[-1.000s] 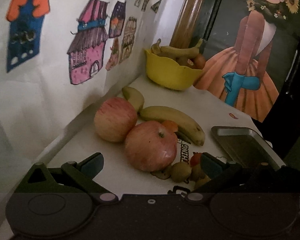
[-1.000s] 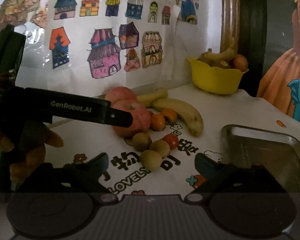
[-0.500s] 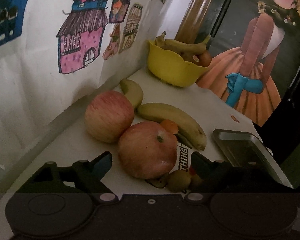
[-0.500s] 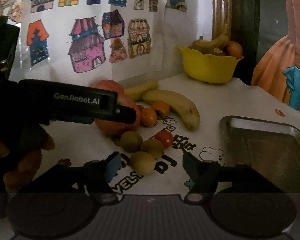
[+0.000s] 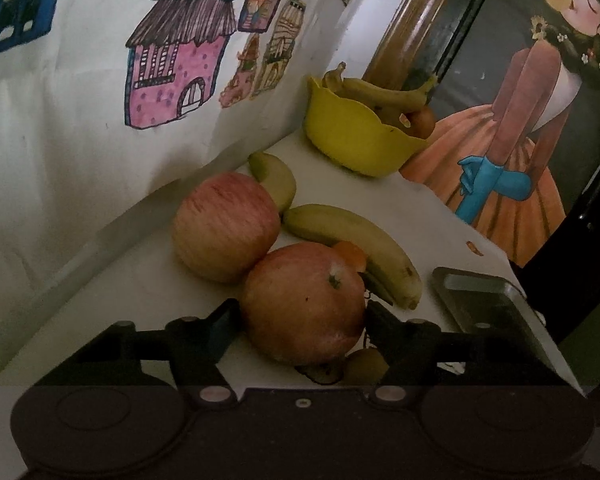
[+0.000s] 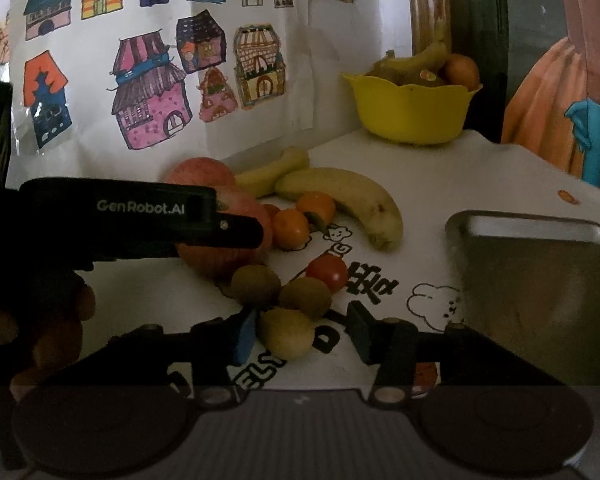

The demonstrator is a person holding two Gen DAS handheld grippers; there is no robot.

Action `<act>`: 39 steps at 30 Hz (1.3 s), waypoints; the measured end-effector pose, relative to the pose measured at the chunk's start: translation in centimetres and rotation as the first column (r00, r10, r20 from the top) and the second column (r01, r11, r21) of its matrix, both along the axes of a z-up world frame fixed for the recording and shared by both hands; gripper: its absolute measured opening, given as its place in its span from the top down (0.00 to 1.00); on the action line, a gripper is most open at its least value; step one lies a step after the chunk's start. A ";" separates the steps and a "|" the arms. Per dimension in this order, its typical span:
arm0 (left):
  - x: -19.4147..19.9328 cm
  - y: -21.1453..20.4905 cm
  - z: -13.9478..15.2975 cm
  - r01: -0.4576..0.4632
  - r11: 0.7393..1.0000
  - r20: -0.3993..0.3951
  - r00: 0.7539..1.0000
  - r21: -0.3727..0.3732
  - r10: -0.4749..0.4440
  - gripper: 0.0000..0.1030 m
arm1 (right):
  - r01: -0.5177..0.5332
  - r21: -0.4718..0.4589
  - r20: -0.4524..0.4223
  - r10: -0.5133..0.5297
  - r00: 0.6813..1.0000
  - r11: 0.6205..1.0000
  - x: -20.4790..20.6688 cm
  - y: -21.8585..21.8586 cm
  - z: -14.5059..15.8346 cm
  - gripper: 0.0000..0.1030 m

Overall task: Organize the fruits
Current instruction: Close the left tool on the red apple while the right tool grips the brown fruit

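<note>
My left gripper (image 5: 300, 320) is open with its jaws on either side of the near red apple (image 5: 304, 304), close to its sides. A second apple (image 5: 224, 228) sits behind it, with two bananas (image 5: 352, 244) and an orange. My right gripper (image 6: 300, 332) is open around a small yellow-brown fruit (image 6: 286, 332); its left pad is near the fruit, its right pad apart. More small brown fruits (image 6: 256, 284), a red tomato (image 6: 327, 272) and oranges (image 6: 290, 228) lie beyond. The left gripper's body (image 6: 140, 216) crosses the right wrist view.
A yellow bowl (image 6: 412, 112) with bananas and other fruit stands at the back by the wall; it also shows in the left wrist view (image 5: 356, 140). A metal tray (image 6: 540, 280) lies at the right. A wall with house drawings rises on the left.
Both grippers have moved forward. The left jaws now flank the near apple. The right jaws have narrowed around the small yellow-brown fruit.
</note>
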State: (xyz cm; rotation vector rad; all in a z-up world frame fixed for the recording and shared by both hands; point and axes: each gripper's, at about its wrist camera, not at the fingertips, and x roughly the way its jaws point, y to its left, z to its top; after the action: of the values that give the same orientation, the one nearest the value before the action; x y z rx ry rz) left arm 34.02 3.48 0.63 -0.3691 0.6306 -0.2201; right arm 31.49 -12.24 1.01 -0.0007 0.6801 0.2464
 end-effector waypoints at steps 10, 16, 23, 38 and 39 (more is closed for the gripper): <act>-0.7 0.0 -0.4 -0.010 1.000 0.029 1.000 -0.008 0.011 0.32 | 0.006 0.026 0.009 -0.006 1.000 1.000 0.0 -0.3 0.0 0.59; -1.2 0.0 -0.5 -0.008 1.000 0.044 0.999 -0.009 0.009 0.33 | 0.015 0.067 0.026 -0.017 1.000 0.998 -0.3 -0.9 0.2 0.68; -1.7 0.5 -0.6 -0.002 0.999 0.050 0.999 -0.045 0.005 0.33 | 0.009 0.087 0.039 -0.012 0.999 0.996 -0.4 -1.1 0.3 0.68; -2.5 1.0 -0.8 0.015 0.995 0.064 0.998 -0.101 -0.008 0.33 | 0.014 0.108 0.068 -0.021 0.997 0.994 -0.9 -1.6 0.5 0.68; -2.6 1.0 -0.8 0.016 0.994 0.068 0.998 -0.104 -0.008 0.33 | 0.013 0.108 0.071 -0.021 0.997 0.994 -1.0 -1.7 0.5 0.68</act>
State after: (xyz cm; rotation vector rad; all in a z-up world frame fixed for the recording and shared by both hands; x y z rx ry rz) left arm 31.46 4.50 -0.16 -0.4573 0.5560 -0.2769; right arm 30.52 -13.92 1.49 0.0982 0.5940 0.2649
